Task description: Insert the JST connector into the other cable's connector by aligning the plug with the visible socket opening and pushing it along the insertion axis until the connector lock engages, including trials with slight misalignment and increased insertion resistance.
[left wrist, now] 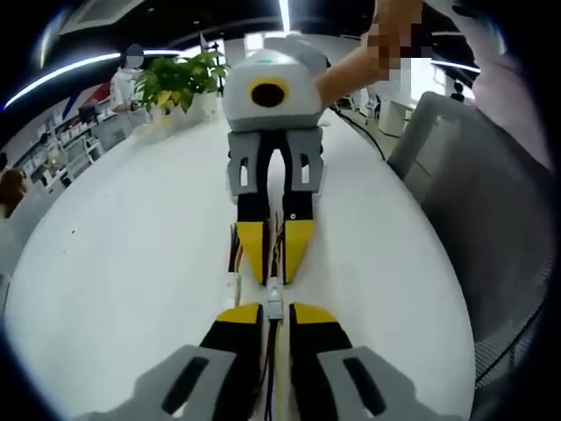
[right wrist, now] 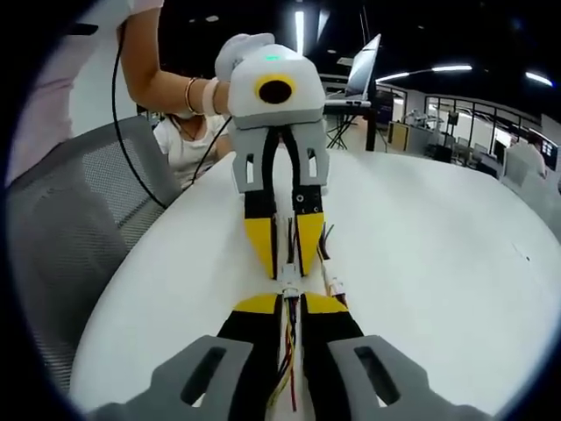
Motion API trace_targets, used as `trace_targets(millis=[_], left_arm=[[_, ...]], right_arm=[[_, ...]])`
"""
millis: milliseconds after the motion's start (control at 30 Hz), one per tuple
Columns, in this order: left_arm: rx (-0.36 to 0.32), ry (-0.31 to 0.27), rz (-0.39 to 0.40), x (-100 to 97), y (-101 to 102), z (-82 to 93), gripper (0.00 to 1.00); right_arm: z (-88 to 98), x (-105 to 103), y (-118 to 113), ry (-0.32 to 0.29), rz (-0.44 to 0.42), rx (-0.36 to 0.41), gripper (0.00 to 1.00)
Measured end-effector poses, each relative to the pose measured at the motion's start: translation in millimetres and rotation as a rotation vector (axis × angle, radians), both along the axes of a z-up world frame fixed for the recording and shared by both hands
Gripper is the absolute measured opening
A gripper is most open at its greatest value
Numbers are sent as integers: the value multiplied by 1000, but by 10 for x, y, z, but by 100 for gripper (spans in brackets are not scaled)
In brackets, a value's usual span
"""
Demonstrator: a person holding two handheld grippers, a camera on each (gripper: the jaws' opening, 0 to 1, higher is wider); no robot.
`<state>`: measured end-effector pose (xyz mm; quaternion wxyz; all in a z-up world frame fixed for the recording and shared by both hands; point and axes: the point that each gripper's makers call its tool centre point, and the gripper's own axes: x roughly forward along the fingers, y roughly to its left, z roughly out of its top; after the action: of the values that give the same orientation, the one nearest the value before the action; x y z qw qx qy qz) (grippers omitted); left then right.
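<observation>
Your left tongs [left wrist: 274, 309] and right tongs [right wrist: 290, 305], each clamped on its cable, meet tip-to-tip at the connector [left wrist: 274, 298]; judged mid-insertion, push straight.

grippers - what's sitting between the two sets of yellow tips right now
The small white JST connector bridges the left gripper and right gripper; both views show it, with coloured wires trailing back.

White round-edged desk [left wrist: 131, 254] in an open office. Grey mesh chair [left wrist: 473, 202] beside one desk edge; potted green plant [left wrist: 180, 79] at the far edge. Ceiling strip lights [right wrist: 300, 26] against a dark ceiling; glass partitions [right wrist: 465, 123] behind.
</observation>
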<state>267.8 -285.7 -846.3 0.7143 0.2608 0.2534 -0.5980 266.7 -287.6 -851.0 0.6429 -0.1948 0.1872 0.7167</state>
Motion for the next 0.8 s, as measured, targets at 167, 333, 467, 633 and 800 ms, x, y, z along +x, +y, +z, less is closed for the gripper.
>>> trace_targets(millis=[167, 333, 467, 633, 800], left_arm=[[20, -5, 9, -23, 13, 4, 9], [31, 9, 17, -66, 42, 2, 13], [39, 16, 37, -126, 102, 25, 15], [29, 13, 94, -157, 166, 119, 18], [26, 19, 152, -209, 210, 216, 22]], right_arm=[[-1, -6, -28, 8, -13, -11, 10], [5, -22, -68, 28, -37, -28, 13], [74, -53, -111, 28, -56, -16, 14], [149, -75, -159, 35, -100, -6, 17], [225, -54, -235, 37, -174, 2, 23]])
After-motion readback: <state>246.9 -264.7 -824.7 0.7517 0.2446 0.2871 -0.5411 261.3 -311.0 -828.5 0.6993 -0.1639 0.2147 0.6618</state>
